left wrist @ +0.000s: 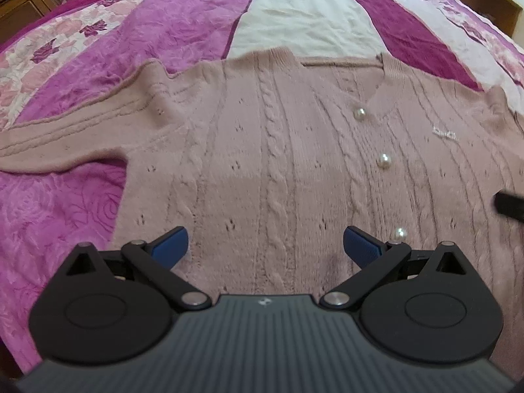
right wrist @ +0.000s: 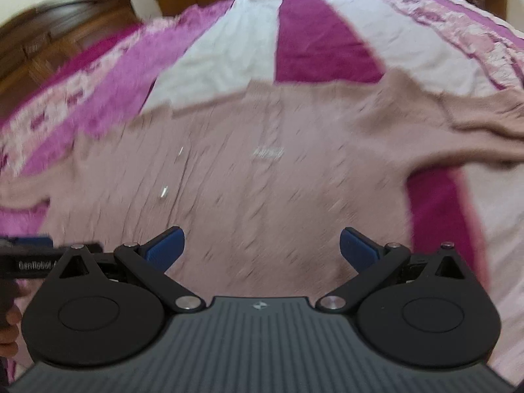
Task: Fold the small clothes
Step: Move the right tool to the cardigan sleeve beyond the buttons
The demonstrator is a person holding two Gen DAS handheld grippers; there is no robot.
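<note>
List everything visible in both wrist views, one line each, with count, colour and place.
cardigan: one, dusty pink cable knit, spread flat front-up on the bedspread, sleeves out to both sides.
pearl buttons: three visible, white, in a line down the cardigan front.
logo: one, white stitching, on the chest beside the buttons.
bedspread: one, magenta, pink floral and white panels, under the cardigan.
wooden furniture: brown, beyond the far edge of the bed; count unclear.
left tongs: one, black with blue pads, open over the cardigan's lower front.
right tongs: one, black with blue pads, open over the cardigan; view blurred.
hand: one, partly seen at the right view's left edge.
</note>
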